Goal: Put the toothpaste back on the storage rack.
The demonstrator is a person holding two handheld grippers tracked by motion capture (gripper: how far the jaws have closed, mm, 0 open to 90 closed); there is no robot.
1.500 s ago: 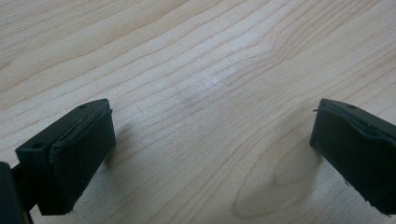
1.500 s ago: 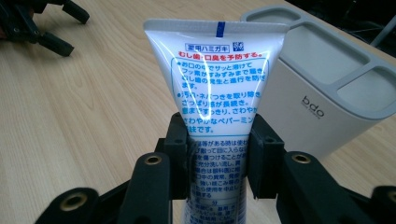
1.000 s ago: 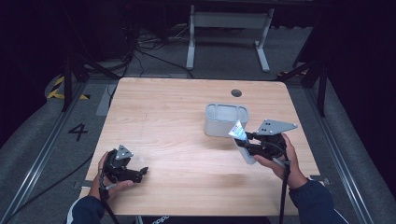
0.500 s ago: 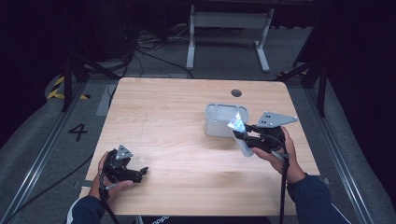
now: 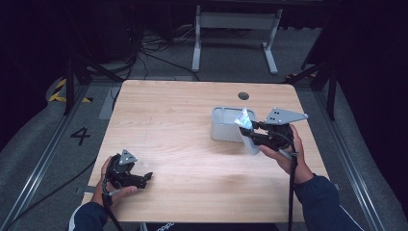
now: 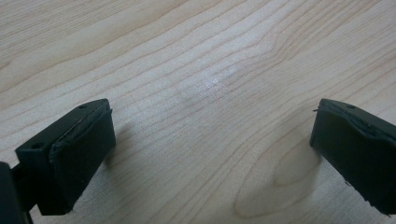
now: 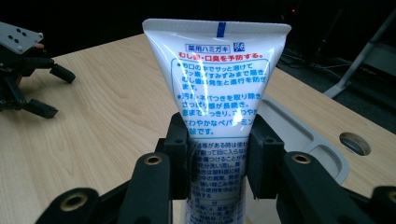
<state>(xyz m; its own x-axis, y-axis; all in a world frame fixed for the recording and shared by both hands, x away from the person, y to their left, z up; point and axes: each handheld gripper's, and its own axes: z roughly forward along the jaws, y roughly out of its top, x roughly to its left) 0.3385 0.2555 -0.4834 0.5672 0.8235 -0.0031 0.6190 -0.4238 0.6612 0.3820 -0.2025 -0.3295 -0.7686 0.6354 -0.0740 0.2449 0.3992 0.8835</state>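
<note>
A white toothpaste tube (image 7: 219, 88) with blue and red print stands upright between the jaws of my right gripper (image 7: 218, 156), which is shut on its lower half. From above, the tube (image 5: 245, 121) leans over the near right corner of a grey tray (image 5: 222, 126), and the right gripper (image 5: 251, 134) sits just right of that tray. My left gripper (image 5: 146, 179) rests low at the table's near left, open, with bare wood between its black pads (image 6: 74, 154). That left gripper (image 7: 44, 91) also appears far off at the left of the right gripper view.
The wooden table (image 5: 183, 120) has a round cable hole (image 5: 243, 96) near its far edge, behind the tray. A grey metal stand (image 5: 235, 29) is on the floor beyond the table. Cables trail from both grippers toward the near edge.
My right gripper has shifted slightly toward the tray with the tube, which now leans over the tray's corner. The left gripper has stayed where it was.
</note>
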